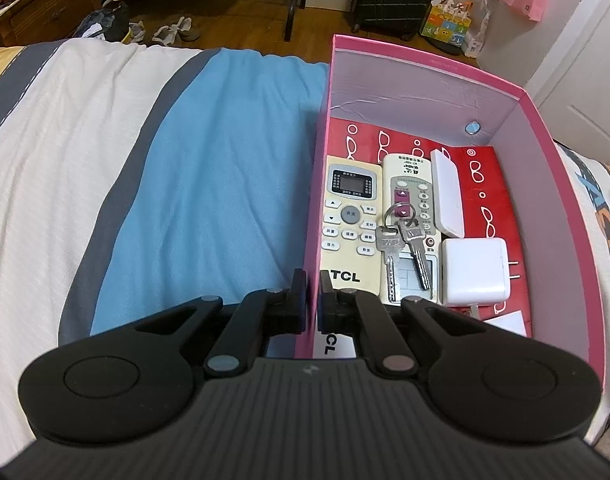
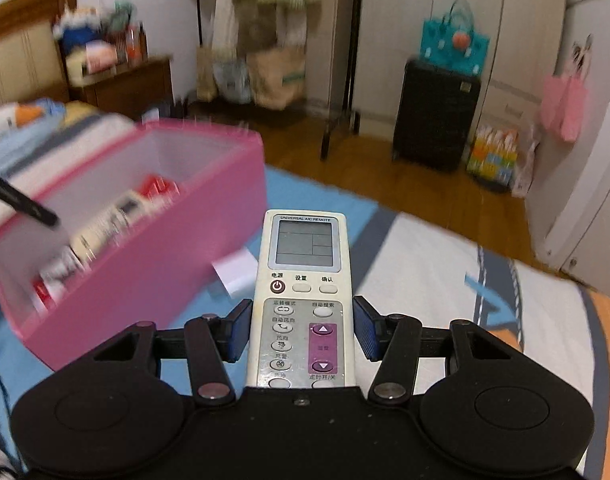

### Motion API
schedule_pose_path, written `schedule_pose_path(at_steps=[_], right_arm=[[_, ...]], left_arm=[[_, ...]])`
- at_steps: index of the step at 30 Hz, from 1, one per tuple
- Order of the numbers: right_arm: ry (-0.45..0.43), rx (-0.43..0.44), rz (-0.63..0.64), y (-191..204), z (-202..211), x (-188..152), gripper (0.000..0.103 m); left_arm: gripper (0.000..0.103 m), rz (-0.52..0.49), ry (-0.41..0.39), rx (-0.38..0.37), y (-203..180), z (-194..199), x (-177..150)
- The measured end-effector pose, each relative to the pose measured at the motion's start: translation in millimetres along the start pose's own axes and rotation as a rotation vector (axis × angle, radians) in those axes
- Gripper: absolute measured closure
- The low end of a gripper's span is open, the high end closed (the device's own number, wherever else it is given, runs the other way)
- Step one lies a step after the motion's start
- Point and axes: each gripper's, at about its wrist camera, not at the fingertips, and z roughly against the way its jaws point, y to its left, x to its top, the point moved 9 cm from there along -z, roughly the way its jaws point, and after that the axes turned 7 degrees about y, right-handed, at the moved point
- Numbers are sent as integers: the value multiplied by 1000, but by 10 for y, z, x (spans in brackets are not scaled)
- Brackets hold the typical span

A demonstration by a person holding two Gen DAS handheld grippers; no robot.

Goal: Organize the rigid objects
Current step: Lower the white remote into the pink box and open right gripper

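- Carrying the universal A/C remote [image 2: 303,300] over to the pink box [image 2: 145,280] is the step in hand, as I judge it; the box sits at the left of the right wrist view, well apart from the remote's tip.
- Doing it well means keeping the remote level and lowering it into the bare red strip at the box's right side, clear of the keys [image 1: 401,248] lying across the two remotes already inside.
- White charger [image 1: 475,272] and a slim white case [image 1: 449,196] fill the lower right of the box in the left wrist view, so room is tight.
- Right gripper [image 2: 303,328]: jaws half spread with the remote between them; the left pad meets its edge, while a sliver of gap shows at the right pad, so the grip looks loose.
- Left gripper [image 1: 313,300]: jaws pressed together on the pink box's near wall [image 1: 311,240], pinching it to steady the box.
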Motion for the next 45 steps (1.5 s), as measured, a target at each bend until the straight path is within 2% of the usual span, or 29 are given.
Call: schedule_pose_path(at_steps=[2, 4, 10, 12, 15, 18, 21, 29, 36, 41, 45], right_arm=[[-53, 27, -34, 92, 188, 111, 45], [-93, 108, -59, 253, 342, 260, 45], [-107, 264, 3, 1046, 345, 653, 45], [-69, 331, 1, 1283, 221, 729, 45], [25, 374, -18, 1565, -85, 822, 45], [153, 384, -56, 1750, -437, 859, 45], [267, 356, -100, 1838, -758, 867, 45], [411, 242, -154, 1854, -1272, 805, 45], [449, 210, -149, 1848, -1392, 793, 45], [449, 292, -230, 1733, -1237, 849, 44], [369, 330, -228, 1524, -868, 895, 44]], left_arm=[[99, 3, 2, 0, 2, -2, 7], [99, 5, 3, -1, 2, -6, 9], [99, 0, -1, -5, -1, -9, 10], [99, -2, -2, -10, -1, -12, 9], [99, 1, -3, -20, 6, -20, 8], [98, -3, -6, -26, 23, -16, 2], [98, -4, -7, -31, 28, -16, 1], [98, -20, -9, -37, 34, -10, -4], [98, -16, -6, -46, 45, -11, 8], [98, -39, -7, -32, 20, -7, 2], [95, -65, 0, -30, -17, 5, -9]])
